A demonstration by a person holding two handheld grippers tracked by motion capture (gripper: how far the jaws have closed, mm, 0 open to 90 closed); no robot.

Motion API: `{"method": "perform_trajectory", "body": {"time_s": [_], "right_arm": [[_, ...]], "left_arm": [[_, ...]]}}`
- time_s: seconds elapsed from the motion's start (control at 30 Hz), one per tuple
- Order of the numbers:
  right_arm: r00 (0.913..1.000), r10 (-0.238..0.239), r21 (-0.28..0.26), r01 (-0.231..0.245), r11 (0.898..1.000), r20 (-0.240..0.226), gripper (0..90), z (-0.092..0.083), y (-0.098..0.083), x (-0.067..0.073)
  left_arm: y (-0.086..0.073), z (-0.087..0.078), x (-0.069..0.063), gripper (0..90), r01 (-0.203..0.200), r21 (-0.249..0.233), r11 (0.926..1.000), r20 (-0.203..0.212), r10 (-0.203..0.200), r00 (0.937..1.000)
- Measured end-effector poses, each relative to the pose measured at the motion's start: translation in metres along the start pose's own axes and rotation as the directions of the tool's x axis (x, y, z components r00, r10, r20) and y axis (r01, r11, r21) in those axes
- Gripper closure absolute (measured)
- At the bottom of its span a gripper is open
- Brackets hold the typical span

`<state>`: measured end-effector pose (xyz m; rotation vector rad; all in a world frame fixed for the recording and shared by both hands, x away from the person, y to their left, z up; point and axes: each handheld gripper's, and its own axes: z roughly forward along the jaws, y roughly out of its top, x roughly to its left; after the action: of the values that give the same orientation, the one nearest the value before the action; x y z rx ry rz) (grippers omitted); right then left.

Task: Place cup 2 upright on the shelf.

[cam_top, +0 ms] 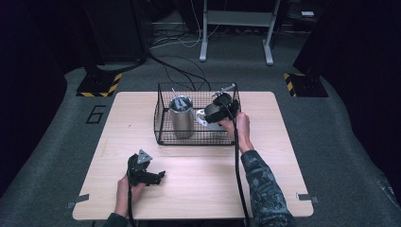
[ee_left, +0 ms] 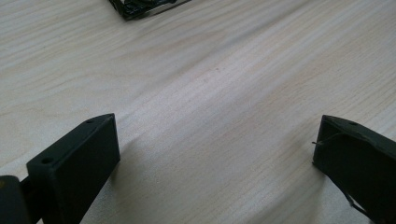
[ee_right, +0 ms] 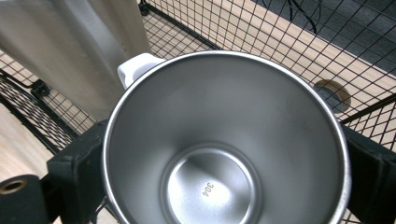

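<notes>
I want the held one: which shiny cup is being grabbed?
The cup with the white handle; the right gripper clamps it. The taller one stands free.

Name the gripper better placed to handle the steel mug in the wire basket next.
Right. The right gripper already has its jaws either side of the steel mug inside the wire basket; the left gripper sits open over bare table.

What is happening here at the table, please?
A person works with a tool in each hand. The right tool grips a steel mug with a white handle, inside the wire basket beside a tall steel tumbler. The mug is empty. The left tool is open, holding nothing, low over the wooden table.
</notes>
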<state>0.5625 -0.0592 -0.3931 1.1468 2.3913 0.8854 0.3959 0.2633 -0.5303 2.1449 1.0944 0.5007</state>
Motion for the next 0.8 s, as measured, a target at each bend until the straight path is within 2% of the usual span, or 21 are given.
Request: {"method": "perform_trajectory", "body": {"time_s": [0.17, 0.2, 0.23, 0.43, 0.8], "right_arm": [[1.0000, 0.002, 0.009, -0.002, 1.000, 0.006, 5.9, 0.004, -0.002, 0.000], [1.0000, 0.001, 0.012, -0.001, 1.000, 0.008, 5.9, 0.005, -0.002, 0.000], [0.9999, 0.007, 0.013, -0.007, 1.000, 0.011, 5.9, 0.006, -0.002, 0.000], [0.9997, 0.000, 0.025, -0.001, 1.000, 0.023, 5.9, 0.011, -0.003, 0.002], [0.9987, 0.036, 0.039, -0.037, 0.999, 0.036, 5.9, 0.020, -0.004, 0.003]], "left_arm": [[0.000, 0.000, -0.001, 0.2, 0.008, -0.002, 1.0000, -0.002, -0.008, 1.0000], [0.000, 0.000, 0.000, 0.2, -0.001, 0.000, 1.0000, 0.000, 0.001, 1.0000], [0.000, 0.000, -0.001, 0.2, 0.008, -0.002, 1.0000, -0.001, -0.008, 1.0000], [0.000, 0.000, 0.000, 0.3, -0.004, 0.000, 1.0000, -0.001, 0.004, 1.0000], [0.000, 0.000, 0.000, 0.3, -0.001, 0.000, 1.0000, 0.000, 0.001, 1.0000]]}}
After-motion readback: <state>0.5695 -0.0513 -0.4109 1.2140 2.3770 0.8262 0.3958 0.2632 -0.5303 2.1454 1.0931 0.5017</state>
